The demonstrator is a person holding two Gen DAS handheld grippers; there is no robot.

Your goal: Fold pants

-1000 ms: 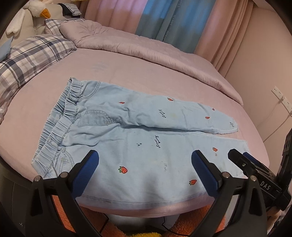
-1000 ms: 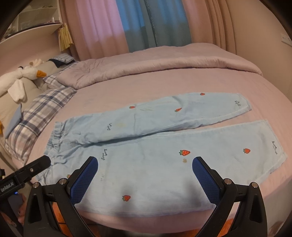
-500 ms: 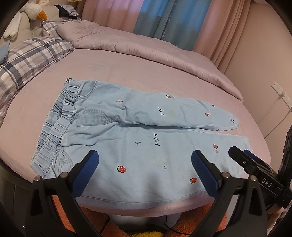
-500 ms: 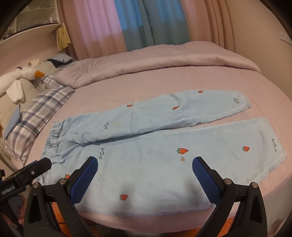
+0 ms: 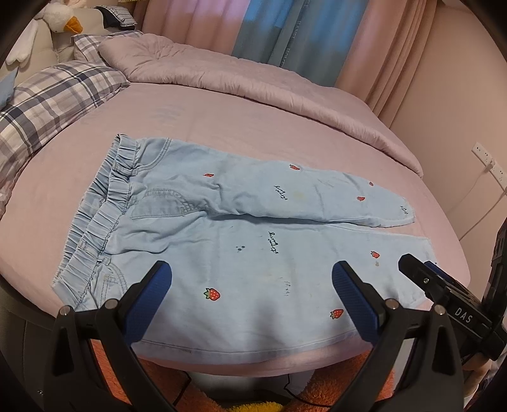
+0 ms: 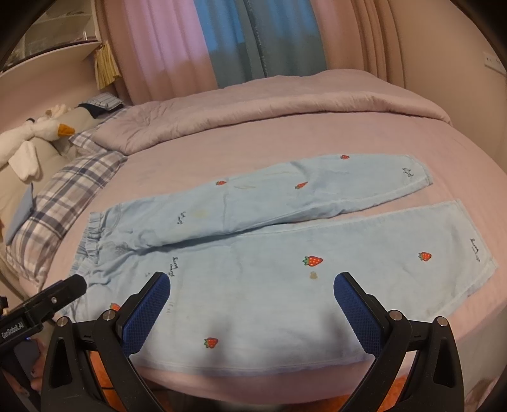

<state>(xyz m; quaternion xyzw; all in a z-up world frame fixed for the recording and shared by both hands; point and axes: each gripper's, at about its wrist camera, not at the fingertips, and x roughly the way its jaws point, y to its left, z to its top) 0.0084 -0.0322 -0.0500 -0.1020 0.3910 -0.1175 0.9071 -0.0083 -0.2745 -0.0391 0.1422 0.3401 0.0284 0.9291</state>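
The pants (image 5: 240, 247) are lying flat along the near edge of the bed (image 5: 196, 126), waistband toward the pillow (image 5: 47, 104), legs running rightward. Both the left gripper (image 5: 252, 285) and right gripper (image 6: 252, 296) are hovering spread wide, holding nothing. The near hem is dipping behind their fingers.

**Pants spread flat across the near half of the bed**

The pants (image 5: 240, 241) lie on the bed (image 5: 221, 126), waistband toward 9 o'clock and both legs running toward 3 o'clock in the left wrist view. The far leg lies at 12 o'clock of the near leg. Behind them, at 12 o'clock, a rolled quilt (image 5: 253, 79) runs along the far side. A pillow (image 5: 54, 98) sits at 10 o'clock, with a stuffed goose (image 5: 60, 19) beyond it. The left gripper (image 5: 252, 290) hangs above the near leg; the right gripper (image 6: 252, 296) does likewise, nearer the cuffs.
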